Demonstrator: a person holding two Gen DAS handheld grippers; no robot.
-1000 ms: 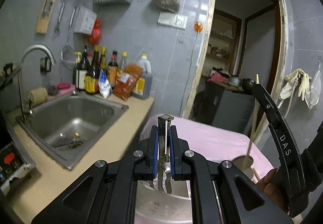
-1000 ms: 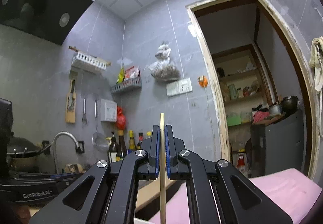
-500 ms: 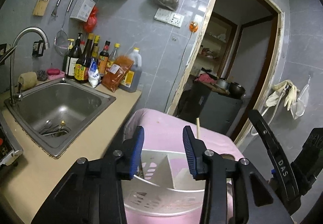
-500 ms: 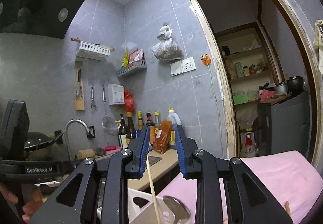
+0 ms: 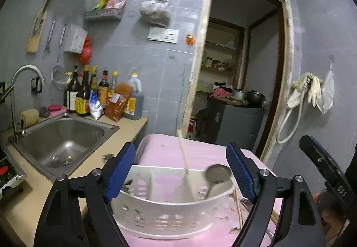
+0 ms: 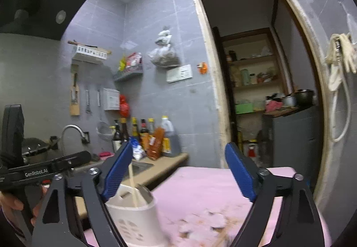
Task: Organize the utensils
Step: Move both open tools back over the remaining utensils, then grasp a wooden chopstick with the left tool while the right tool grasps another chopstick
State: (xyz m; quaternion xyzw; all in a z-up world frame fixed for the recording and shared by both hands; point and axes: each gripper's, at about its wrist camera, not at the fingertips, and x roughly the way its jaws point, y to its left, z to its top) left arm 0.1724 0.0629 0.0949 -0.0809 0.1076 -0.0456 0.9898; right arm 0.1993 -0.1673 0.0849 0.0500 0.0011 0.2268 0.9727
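A white perforated utensil holder stands on a pink cloth. In it lean a wooden chopstick and a metal spoon, bowl end up. My left gripper sits just behind the holder, its jaws opening wide with nothing gripped. The right wrist view shows the holder at lower left, with the chopstick leaning in it. My right gripper is pulled back above the cloth, its jaws opening wide and empty. More chopsticks lie on the cloth to the holder's right.
A steel sink with a tap is set in the beige counter to the left, sauce bottles lined behind it. A doorway opens beyond the cloth. A hand holds the left gripper's handle.
Both grippers let go: the left released the spoon and the right the chopstick, which now stand in the holder. Both have drawn back from it with jaws spread.
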